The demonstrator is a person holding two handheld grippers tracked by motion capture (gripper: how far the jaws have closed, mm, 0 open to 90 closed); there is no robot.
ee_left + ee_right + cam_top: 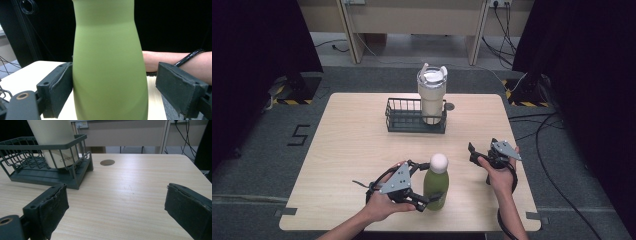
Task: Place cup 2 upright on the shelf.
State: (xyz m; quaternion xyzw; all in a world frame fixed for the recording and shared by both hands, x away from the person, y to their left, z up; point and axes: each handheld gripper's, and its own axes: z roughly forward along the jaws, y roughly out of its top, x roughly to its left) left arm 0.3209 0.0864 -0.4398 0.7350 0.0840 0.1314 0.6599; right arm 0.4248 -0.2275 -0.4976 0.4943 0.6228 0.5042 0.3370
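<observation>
A green bottle (435, 187) with a white rounded cap stands upright near the table's front edge. My left gripper (428, 184) is open around its lower body. In the left gripper view the bottle (110, 70) stands between the jaws: the left pad (58, 87) touches its side, while the right pad (180, 87) stands a little off it. My right gripper (483, 147) hovers open to the right of the bottle. Its view (115, 207) has bare table between the jaws.
A dark wire basket (402, 122) sits at the table's back middle with a cream lidded tumbler (432, 97) standing in its right end. Beside the basket (25, 177) is a small round disc (107, 162) set in the wooden tabletop (352, 150).
</observation>
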